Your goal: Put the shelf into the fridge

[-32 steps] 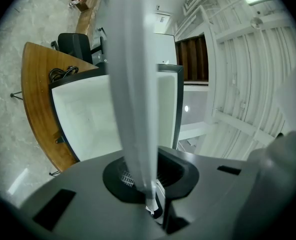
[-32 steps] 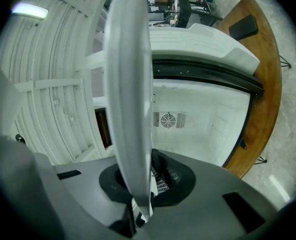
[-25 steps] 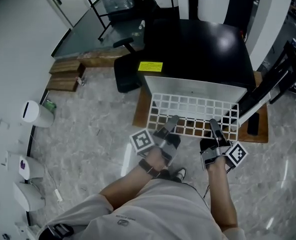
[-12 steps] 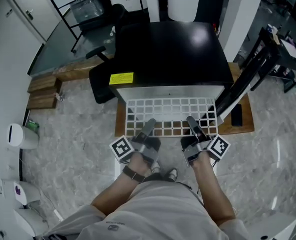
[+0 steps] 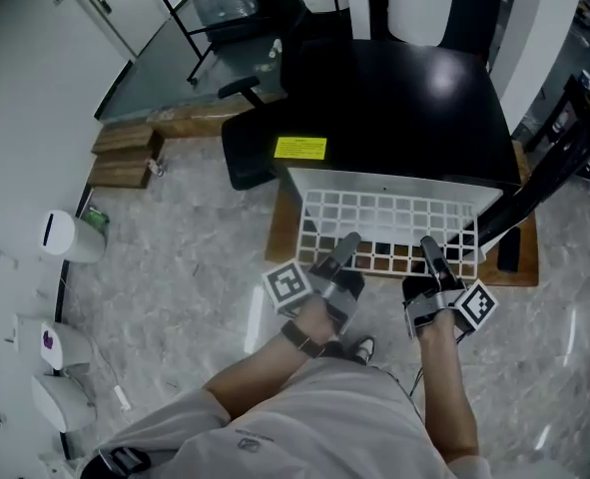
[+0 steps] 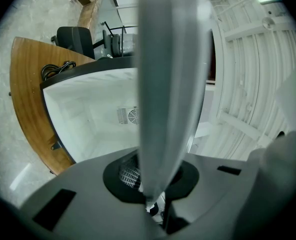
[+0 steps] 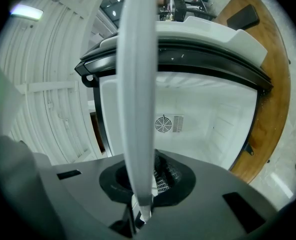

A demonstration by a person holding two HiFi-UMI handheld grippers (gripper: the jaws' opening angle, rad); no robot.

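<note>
The left hand-held gripper and right hand-held gripper clamp the near edge of the white wire shelf at the open fridge mouth. It looks light, stiff and slippery, and is best held wide apart.

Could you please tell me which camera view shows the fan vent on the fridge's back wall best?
The right gripper view: the fan vent shows whole, beside the shelf. In the left gripper view the shelf's edge covers part of it. The head view shows only the black top of the fridge, not the vent.
</note>
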